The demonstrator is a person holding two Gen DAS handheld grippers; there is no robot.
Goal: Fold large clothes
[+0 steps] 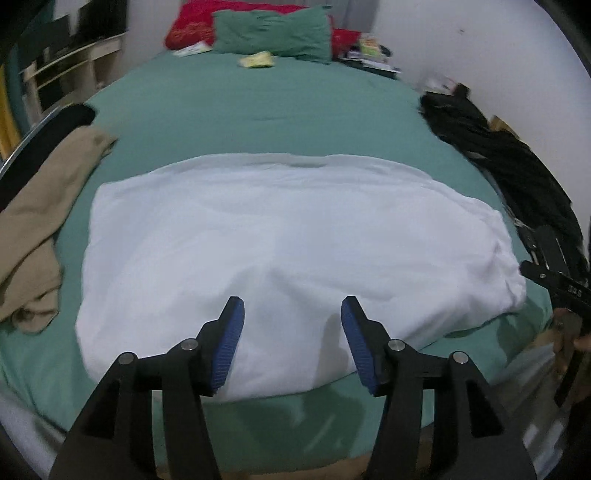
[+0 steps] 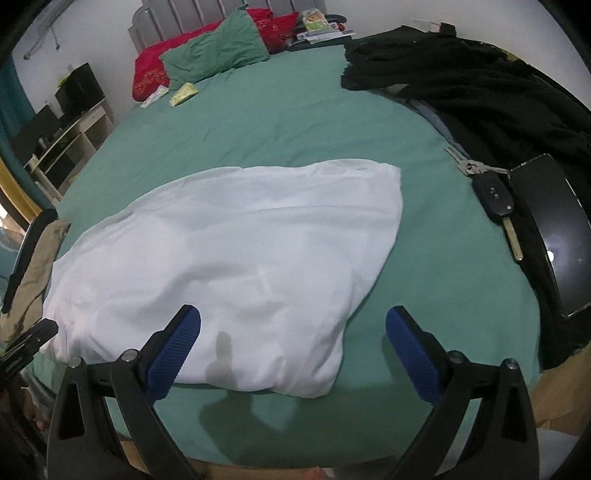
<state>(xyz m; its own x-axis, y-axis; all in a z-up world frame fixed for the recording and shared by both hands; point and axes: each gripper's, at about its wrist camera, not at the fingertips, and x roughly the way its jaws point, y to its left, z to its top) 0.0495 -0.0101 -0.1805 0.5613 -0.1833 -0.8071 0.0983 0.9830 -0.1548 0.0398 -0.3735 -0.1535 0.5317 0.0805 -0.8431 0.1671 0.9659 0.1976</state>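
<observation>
A large white garment (image 1: pixel 288 258) lies folded flat on the green bed sheet (image 1: pixel 258 110), near the bed's front edge. It also shows in the right wrist view (image 2: pixel 240 266). My left gripper (image 1: pixel 291 314) is open and empty, hovering above the garment's near edge. My right gripper (image 2: pixel 293 325) is open and empty, above the garment's near right corner. The right gripper's black body (image 1: pixel 554 284) shows at the right edge of the left wrist view.
A beige garment (image 1: pixel 40 229) lies at the bed's left edge. Black clothes (image 2: pixel 480 85) are piled on the right. A car key with a bunch of keys (image 2: pixel 495 195) and a black phone (image 2: pixel 554 236) lie right of the white garment. Green and red pillows (image 1: pixel 273 33) sit at the head.
</observation>
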